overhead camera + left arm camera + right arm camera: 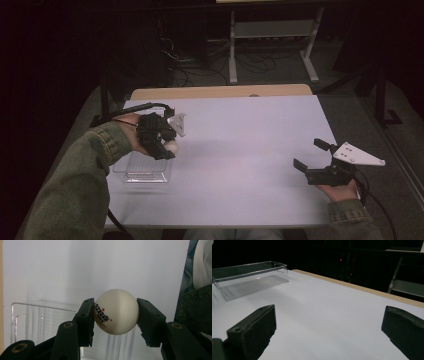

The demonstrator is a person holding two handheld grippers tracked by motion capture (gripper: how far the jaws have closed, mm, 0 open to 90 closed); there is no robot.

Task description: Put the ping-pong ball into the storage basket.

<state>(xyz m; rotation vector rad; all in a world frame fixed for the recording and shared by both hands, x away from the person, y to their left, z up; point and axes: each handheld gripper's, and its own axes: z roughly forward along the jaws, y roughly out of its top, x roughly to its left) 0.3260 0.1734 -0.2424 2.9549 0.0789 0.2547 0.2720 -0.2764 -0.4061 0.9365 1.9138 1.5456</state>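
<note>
the left gripper (167, 145) hangs over the near-left part of the table (240, 150), its 2 black jaws clamped on 1 ball (116, 311), just above the right end of the box (142, 170). the ball is white, smooth and round, with red and black print on 1 side. the box is 1 clear plastic tray, long and straight-walled, lying close to the table's left edge. the right gripper (312, 162) sits near the right edge with its jaws spread wide around nothing. between the 2 grippers the pale, flat tabletop lies bare, with a tan wooden strip along its far edge.
</note>
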